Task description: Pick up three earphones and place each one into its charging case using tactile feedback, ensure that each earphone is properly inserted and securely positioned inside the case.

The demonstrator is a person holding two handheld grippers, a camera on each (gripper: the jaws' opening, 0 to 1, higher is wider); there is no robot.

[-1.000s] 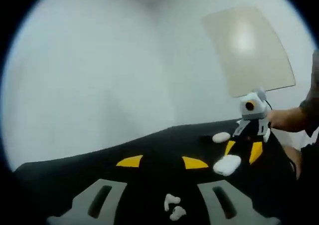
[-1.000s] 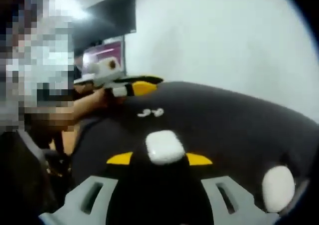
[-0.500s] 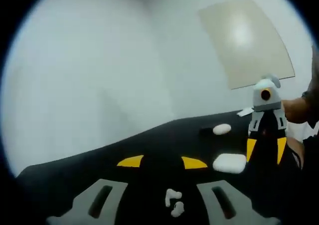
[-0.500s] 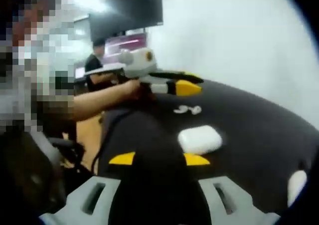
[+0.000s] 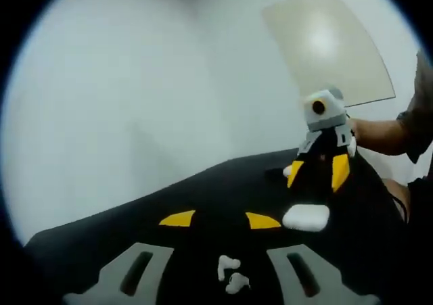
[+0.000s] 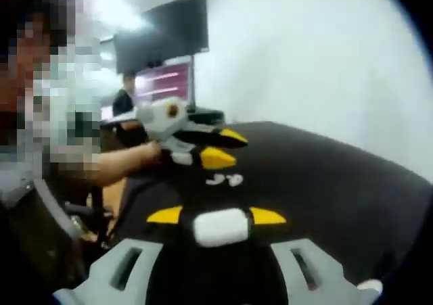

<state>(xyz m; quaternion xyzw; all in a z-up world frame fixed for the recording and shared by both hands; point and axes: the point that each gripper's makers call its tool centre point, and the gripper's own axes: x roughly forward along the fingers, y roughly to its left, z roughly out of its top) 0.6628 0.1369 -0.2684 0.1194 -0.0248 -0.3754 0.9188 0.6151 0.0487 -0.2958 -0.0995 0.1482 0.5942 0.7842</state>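
Two white earphones (image 5: pixel 230 272) lie on the black table (image 5: pixel 135 224), low between my left gripper's (image 5: pixel 220 220) open yellow-tipped jaws. Ahead and to the right rests a white charging case (image 5: pixel 306 217). My right gripper (image 5: pixel 316 173) hangs just above it, jaws apart and pointing down. In the right gripper view the same charging case (image 6: pixel 220 227) sits between the open tips of my right gripper (image 6: pixel 216 216). Farther off are the earphones (image 6: pixel 224 180) with the left gripper (image 6: pixel 226 147) over them. A second white case (image 6: pixel 369 286) peeks in at the lower right.
A hand (image 5: pixel 379 136) holds the right gripper, and an arm (image 6: pixel 115 166) holds the left one. A beige board (image 5: pixel 325 48) leans on the white wall. A person (image 6: pixel 125 102) sits at lit screens (image 6: pixel 166 82) beyond the table's far edge.
My right gripper swung left and dropped over the near charging case, which now sits centred between its tips. The earphones have not moved, and both grippers stay open.
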